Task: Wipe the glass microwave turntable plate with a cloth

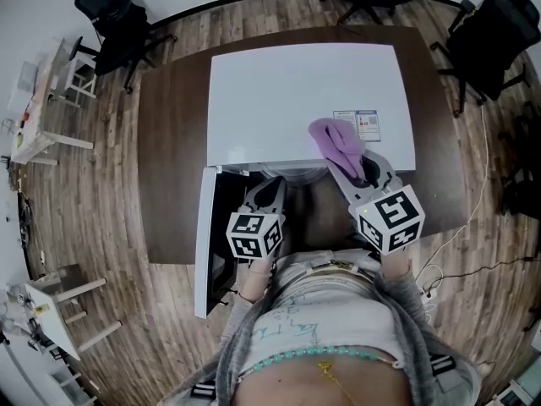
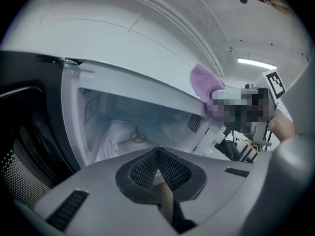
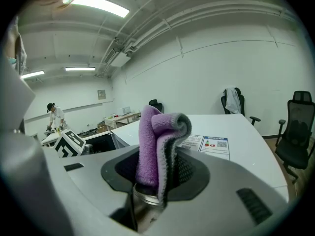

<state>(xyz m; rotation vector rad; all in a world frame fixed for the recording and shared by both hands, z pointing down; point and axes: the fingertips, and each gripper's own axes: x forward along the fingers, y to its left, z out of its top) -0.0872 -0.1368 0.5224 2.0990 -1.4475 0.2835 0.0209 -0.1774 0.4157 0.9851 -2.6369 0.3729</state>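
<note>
Head view: my right tongs [image 1: 355,174] pinched the purple cloth [image 1: 336,140] above the microwave [image 1: 287,91], held clear I reckon, while my left tongs [image 1: 269,191], pressed together empty, faced the glass plate [image 2: 118,142] inside its cavity.

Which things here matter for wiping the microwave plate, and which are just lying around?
For the job:
- cloth, held in the right gripper
- microwave, door open
- turntable inside
- left gripper, shut and empty

Lying about:
- chairs
- stools
</note>
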